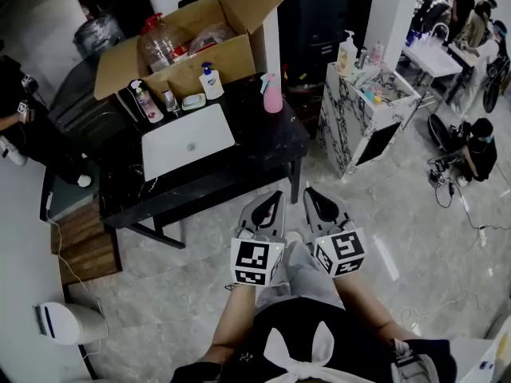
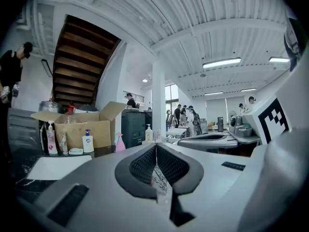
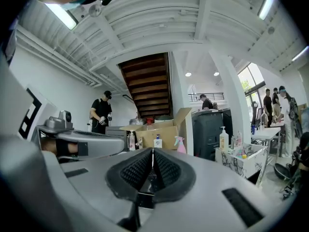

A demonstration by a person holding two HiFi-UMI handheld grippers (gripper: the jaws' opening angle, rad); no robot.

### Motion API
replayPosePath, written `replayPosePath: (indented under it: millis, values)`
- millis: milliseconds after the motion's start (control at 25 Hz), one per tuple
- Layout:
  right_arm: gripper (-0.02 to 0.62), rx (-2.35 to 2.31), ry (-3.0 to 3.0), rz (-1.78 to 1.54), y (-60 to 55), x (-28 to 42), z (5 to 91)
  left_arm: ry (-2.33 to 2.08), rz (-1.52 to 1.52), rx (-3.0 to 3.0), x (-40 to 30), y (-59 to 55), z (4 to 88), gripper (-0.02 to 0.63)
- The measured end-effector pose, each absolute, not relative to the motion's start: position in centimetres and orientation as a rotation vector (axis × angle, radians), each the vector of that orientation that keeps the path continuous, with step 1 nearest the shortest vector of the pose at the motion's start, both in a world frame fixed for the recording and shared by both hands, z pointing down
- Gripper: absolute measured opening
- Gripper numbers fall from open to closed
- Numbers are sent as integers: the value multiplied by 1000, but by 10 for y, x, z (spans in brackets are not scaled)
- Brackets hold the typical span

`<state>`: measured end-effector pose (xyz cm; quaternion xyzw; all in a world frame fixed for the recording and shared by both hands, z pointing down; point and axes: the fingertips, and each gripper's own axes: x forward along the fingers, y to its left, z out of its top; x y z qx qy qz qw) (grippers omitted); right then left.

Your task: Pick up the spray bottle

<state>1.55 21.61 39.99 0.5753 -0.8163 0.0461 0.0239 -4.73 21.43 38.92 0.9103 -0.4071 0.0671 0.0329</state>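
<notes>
Spray bottle (image 1: 272, 94) stands by the table's (image 1: 257, 136) far right corner, well apart from my grippers.
Left gripper (image 1: 274, 199) and right gripper (image 1: 313, 198) are both closed, empty; I'd open the right wide first, then approach level at the bottle's body.

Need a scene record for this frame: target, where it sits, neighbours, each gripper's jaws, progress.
target: pink spray bottle
location: upright near the right end of the black table, just right of the cardboard box
neighbours: white laptop, lid down, mid-table; pump bottle in front of the box
left gripper: jaws together, nothing held, over the floor short of the table
right gripper: jaws together, nothing held, beside the left one
progress: bottle untouched, not yet reached
</notes>
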Motion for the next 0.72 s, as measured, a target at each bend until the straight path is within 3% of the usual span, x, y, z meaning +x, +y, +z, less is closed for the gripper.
replayPosePath:
  millis: [720]
  values:
    - [26, 1757, -2534, 136, 85, 25, 404, -1324, 223, 2765, -54, 80, 388, 26]
